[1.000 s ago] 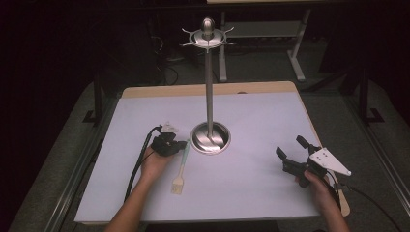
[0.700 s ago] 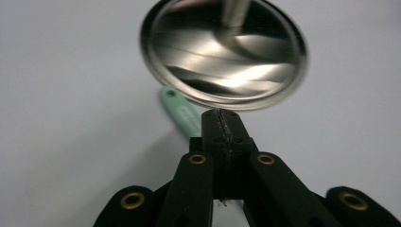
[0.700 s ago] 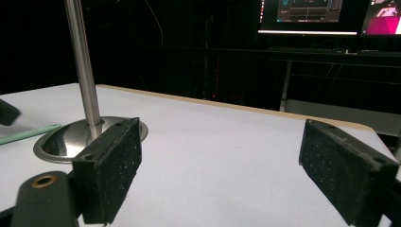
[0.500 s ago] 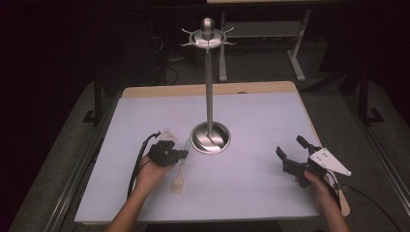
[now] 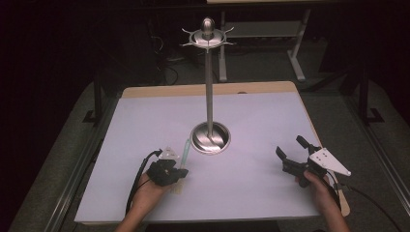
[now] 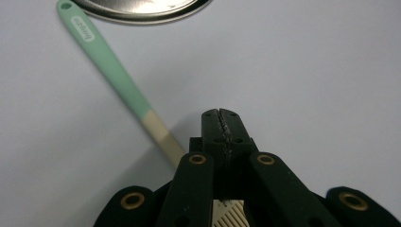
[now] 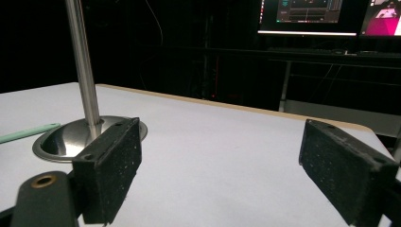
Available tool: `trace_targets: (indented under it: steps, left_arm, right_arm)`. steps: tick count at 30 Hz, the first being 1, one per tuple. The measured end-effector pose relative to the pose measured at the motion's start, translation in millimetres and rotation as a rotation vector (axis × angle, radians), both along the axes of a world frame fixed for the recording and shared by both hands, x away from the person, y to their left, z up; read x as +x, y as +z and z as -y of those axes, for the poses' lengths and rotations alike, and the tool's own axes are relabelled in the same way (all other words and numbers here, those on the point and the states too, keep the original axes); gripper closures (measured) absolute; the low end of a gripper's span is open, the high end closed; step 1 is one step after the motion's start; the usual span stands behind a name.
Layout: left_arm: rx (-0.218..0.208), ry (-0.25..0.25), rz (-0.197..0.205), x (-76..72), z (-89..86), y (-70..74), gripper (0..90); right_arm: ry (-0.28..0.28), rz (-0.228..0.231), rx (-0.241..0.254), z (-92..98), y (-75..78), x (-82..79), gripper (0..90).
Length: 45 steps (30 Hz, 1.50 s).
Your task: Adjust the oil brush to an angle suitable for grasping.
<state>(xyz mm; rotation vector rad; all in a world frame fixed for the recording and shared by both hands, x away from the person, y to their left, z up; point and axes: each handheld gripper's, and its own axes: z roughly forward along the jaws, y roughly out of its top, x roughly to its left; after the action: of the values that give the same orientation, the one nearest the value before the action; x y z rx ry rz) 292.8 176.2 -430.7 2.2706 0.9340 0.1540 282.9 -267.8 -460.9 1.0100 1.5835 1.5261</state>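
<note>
A mint-green handled utensil [image 5: 185, 151] with a cream lower part lies on the white table, its handle end close to the round base of a tall metal stand [image 5: 210, 137]. My left gripper [image 5: 175, 173] sits right over the utensil's cream part. In the left gripper view the left gripper [image 6: 220, 116] has its jaws pressed together with nothing between them, and the utensil [image 6: 108, 61] runs past on their left. My right gripper [image 5: 295, 151] rests near the table's right front, apart from the stand. Seen from its own camera, the right gripper [image 7: 220, 151] is open and empty.
The stand's pole [image 5: 209, 87] rises to a ring of hooks [image 5: 208, 37]. The table's wooden edge [image 5: 208, 90] runs along the back, with a metal frame [image 5: 295, 53] behind it. A black cable [image 5: 138, 181] trails from the left gripper. Lit monitors [image 7: 307, 16] stand beyond the table.
My left hand has drawn back toward the table's near edge and now covers the utensil's lower part. The utensil, the stand and the right gripper have stayed where they were.
</note>
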Motion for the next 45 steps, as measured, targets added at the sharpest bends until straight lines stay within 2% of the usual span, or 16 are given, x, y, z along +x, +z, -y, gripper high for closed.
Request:
trace_targets:
  steps: [3, 6, 7, 12, 15, 17, 20, 22, 24, 25, 30, 34, 35, 39, 42, 45]
  left_arm:
    - [0.007, 0.017, -0.012, -0.5, 0.6, -2.6, 89.9]
    - [0.040, 0.026, -0.004, -0.2, -0.3, -2.0, 89.9]
    - [0.030, 0.034, -0.007, -0.2, 0.1, -2.7, 89.9]
    - [0.048, 0.036, -0.007, 0.0, 0.7, -1.8, 90.0]
    - [0.096, 0.037, -0.001, -0.3, 2.9, 0.6, 90.0]
    - [0.103, 0.054, -0.004, -1.5, 2.8, 0.7, 90.0]
    - [0.110, 0.051, -0.009, -0.1, -0.9, 1.7, 90.0]
    - [0.113, 0.072, -0.017, 0.5, -6.5, 2.1, 90.0]
    - [0.126, 0.071, -0.011, 1.0, -9.1, 2.7, 90.0]
    - [0.138, 0.087, -0.001, -0.4, -13.9, 2.9, 90.0]
    - [0.145, 0.125, 0.003, -2.0, -27.9, 3.3, 90.0]
    - [0.162, 0.134, 0.012, -1.3, -32.6, 3.4, 90.0]
    - [0.179, 0.139, 0.027, -0.7, -35.1, 3.5, 90.0]
    - [0.203, 0.159, 0.041, -0.1, -41.8, 3.9, 90.0]
    - [0.200, 0.175, 0.039, 0.8, -46.0, 3.9, 90.0]
    - [0.217, 0.189, 0.047, 2.5, -51.6, 4.2, 90.0]
  right_arm:
    - [0.000, 0.000, 0.001, 0.2, 0.0, 0.1, 13.3]
    - [0.001, 0.000, 0.002, 0.4, -0.1, 0.2, 13.3]
    - [0.001, 0.000, 0.003, 0.5, -0.1, 0.1, 13.3]
    - [0.000, 0.001, 0.002, 0.2, 0.0, 0.0, 13.3]
    - [0.000, 0.001, 0.001, 0.2, 0.0, 0.0, 13.3]
    - [0.000, 0.000, 0.001, 0.2, 0.0, 0.0, 13.3]
    - [0.000, 0.000, 0.003, 0.3, 0.0, 0.0, 13.3]
    - [0.000, 0.001, 0.002, 0.2, 0.0, -0.1, 13.3]
    - [0.000, 0.000, 0.003, 0.3, 0.0, 0.0, 13.3]
    - [0.000, 0.000, 0.002, 0.4, -0.1, 0.0, 13.3]
    - [0.001, 0.000, 0.002, 0.4, -0.1, 0.1, 13.3]
    - [0.000, 0.000, 0.001, 0.0, 0.0, 0.1, 13.3]
    - [0.000, 0.000, 0.001, 0.0, 0.0, 0.0, 13.3]
    - [0.000, -0.001, 0.002, 0.2, 0.0, 0.2, 13.3]
    - [0.000, 0.000, 0.002, 0.2, 0.0, 0.1, 13.3]
    - [-0.001, 0.001, 0.001, 0.2, 0.0, -0.1, 13.3]
